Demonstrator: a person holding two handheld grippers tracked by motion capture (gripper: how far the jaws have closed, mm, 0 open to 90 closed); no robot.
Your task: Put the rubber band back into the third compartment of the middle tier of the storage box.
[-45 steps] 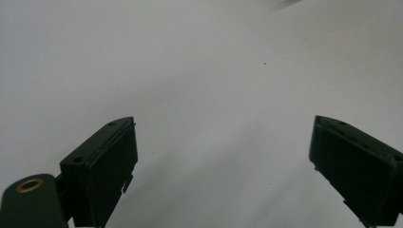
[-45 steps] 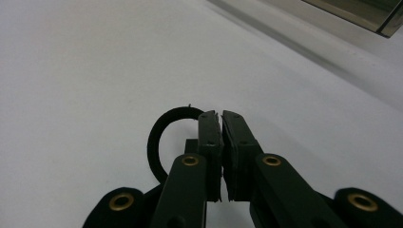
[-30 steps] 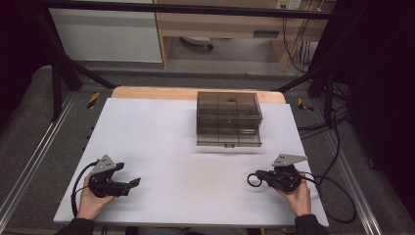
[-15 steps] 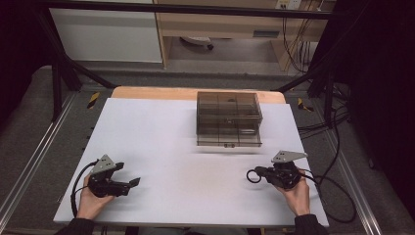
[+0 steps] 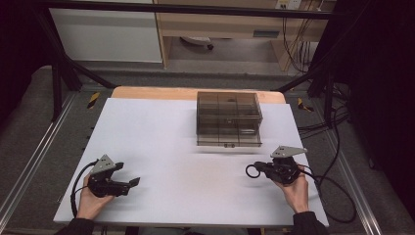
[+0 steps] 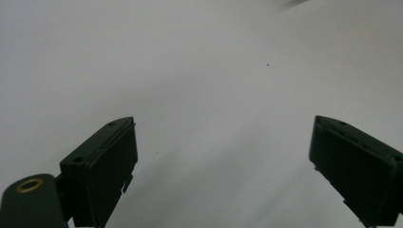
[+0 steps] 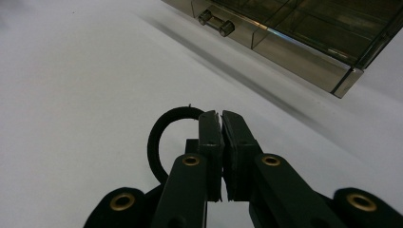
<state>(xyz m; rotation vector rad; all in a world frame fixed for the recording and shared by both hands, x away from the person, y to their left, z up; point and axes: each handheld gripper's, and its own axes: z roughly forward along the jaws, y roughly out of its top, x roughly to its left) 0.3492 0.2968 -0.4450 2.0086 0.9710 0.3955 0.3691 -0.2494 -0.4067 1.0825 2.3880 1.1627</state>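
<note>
A smoky transparent drawer box [image 5: 228, 117] stands at the far middle of the white table [image 5: 161, 132], its small front handle [image 5: 225, 145] facing me. In the right gripper view the box [image 7: 309, 38] and handle [image 7: 216, 23] lie ahead. My right gripper [image 5: 259, 169] rests near the front right, shut on a black ring [image 5: 246, 171]. The ring [image 7: 157, 130] loops out to the left of the closed gripper [image 7: 221, 116]. My left gripper [image 5: 133, 182] lies at the front left, open [image 6: 223, 142], with bare table between its jaws.
Cables [image 5: 333, 183] trail off the table's right side. A wooden strip [image 5: 156, 93] runs along the far edge, with metal rails [image 5: 29, 161] and black frame posts [image 5: 58, 78] beside the table.
</note>
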